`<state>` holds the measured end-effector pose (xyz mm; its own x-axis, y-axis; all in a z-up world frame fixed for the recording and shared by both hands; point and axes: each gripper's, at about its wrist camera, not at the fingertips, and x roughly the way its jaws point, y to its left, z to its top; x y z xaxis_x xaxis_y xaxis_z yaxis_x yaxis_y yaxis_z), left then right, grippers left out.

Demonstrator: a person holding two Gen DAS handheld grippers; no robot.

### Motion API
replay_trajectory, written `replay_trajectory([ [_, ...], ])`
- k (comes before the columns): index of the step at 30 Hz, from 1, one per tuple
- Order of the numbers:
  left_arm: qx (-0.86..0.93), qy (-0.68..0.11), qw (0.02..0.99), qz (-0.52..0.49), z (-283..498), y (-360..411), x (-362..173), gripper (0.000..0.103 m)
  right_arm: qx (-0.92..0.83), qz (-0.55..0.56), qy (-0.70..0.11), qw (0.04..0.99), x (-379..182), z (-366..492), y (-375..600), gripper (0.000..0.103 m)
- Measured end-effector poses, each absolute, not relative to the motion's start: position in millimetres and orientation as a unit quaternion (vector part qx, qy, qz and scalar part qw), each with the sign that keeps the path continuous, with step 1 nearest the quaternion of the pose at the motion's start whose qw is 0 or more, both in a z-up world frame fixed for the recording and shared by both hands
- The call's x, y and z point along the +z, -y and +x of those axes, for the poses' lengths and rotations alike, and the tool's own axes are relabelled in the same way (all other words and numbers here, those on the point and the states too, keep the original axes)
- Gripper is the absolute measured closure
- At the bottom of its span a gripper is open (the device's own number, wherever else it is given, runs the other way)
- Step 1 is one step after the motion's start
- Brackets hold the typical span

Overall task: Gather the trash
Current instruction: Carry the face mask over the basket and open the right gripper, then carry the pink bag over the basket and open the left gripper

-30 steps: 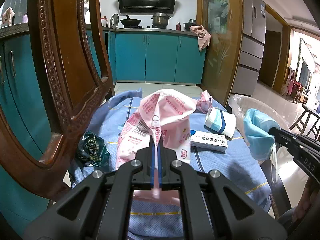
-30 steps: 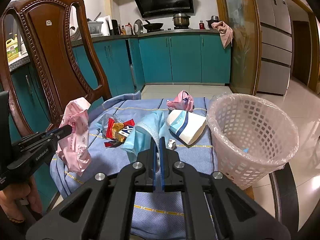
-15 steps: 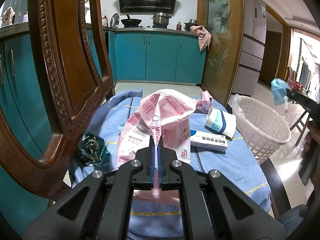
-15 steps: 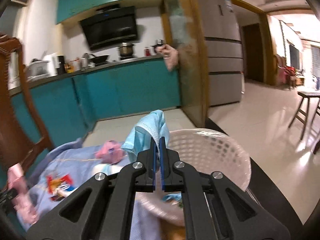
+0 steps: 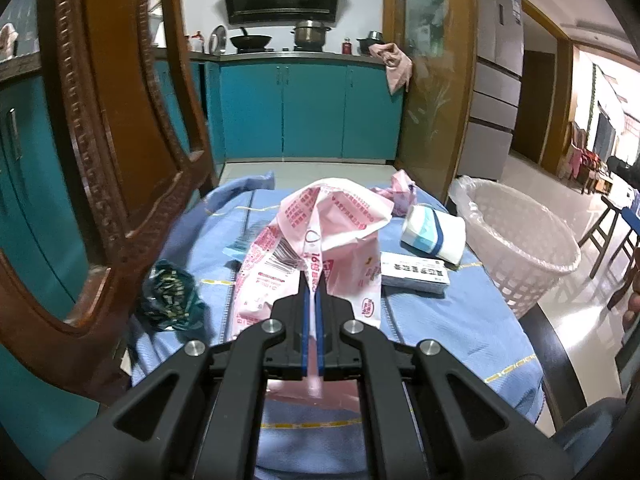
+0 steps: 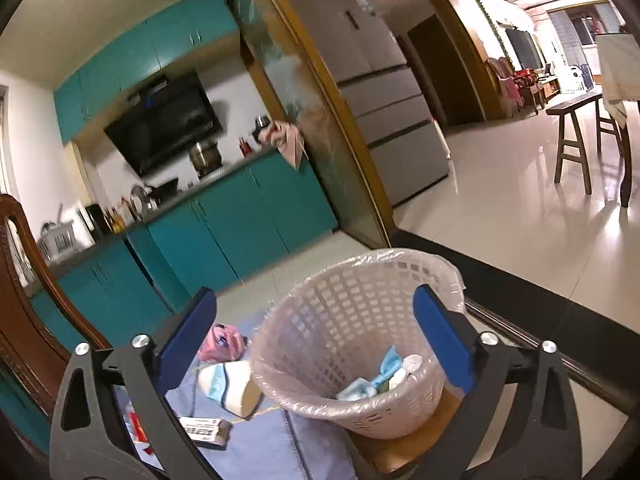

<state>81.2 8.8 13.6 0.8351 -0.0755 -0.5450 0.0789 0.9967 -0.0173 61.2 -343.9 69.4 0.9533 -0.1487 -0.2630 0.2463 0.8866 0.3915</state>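
Note:
My left gripper (image 5: 312, 300) is shut on a crumpled pink plastic bag (image 5: 320, 232) and holds it above the blue cloth-covered table (image 5: 440, 328). My right gripper (image 6: 316, 320) is open and empty, held above the white lined waste basket (image 6: 352, 344). A light blue face mask (image 6: 374, 378) lies at the bottom of the basket with other scraps. The basket also shows at the right in the left wrist view (image 5: 516, 240). On the table lie a white-and-blue packet (image 5: 434, 232), a white box (image 5: 414, 276), a pink wad (image 5: 402, 192) and a dark green wrapper (image 5: 170, 296).
A carved wooden chair back (image 5: 112, 152) stands close on the left. The basket rests on a wooden stool top (image 6: 404, 448) beside the table. Teal kitchen cabinets (image 5: 312, 112) and a fridge (image 6: 384, 92) stand behind. Stools (image 6: 580, 140) stand on the tiled floor at the right.
My right gripper swung over the basket, opened and let go of the blue face mask, which now lies in the basket. My left gripper held still with the pink bag.

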Motion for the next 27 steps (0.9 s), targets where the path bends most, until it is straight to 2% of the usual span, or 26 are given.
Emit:
replay_trajectory([
  [7,-0.106,-0.283,0.953,0.023,97.1,62.2,27.5,0.1,-0.121,0.219,-0.088,0.964,73.8,51.2,346.8,0.005],
  [13,-0.219,-0.248,0.944,-0.007,144.0,166.2,75.4,0.099,-0.157,0.252,-0.051,0.954,73.4,38.4,362.0,0.004],
  [14,-0.235,-0.247,0.94,-0.011,154.0,182.6,78.5,0.088,-0.158,0.256,-0.046,0.953,73.7,37.1,364.1,0.004],
  [15,-0.246,-0.246,0.938,-0.012,162.0,196.0,78.8,0.073,-0.158,0.257,-0.043,0.952,74.2,36.2,365.9,0.004],
  [16,-0.23,-0.243,0.942,-0.007,169.9,208.7,76.0,0.026,-0.155,0.255,-0.042,0.954,74.9,36.7,365.7,0.004],
  [17,-0.21,-0.24,0.948,-0.005,172.9,213.5,72.3,0.007,-0.154,0.253,-0.042,0.954,74.9,36.7,366.4,0.004],
  [21,-0.167,-0.253,0.953,0.008,163.4,199.5,54.2,0.007,-0.132,0.242,-0.051,0.96,76.1,37.9,362.5,0.004],
  [27,-0.075,-0.246,0.966,0.029,114.2,108.3,38.7,0.005,-0.054,0.203,-0.093,0.973,76.8,56.6,335.1,0.004],
])
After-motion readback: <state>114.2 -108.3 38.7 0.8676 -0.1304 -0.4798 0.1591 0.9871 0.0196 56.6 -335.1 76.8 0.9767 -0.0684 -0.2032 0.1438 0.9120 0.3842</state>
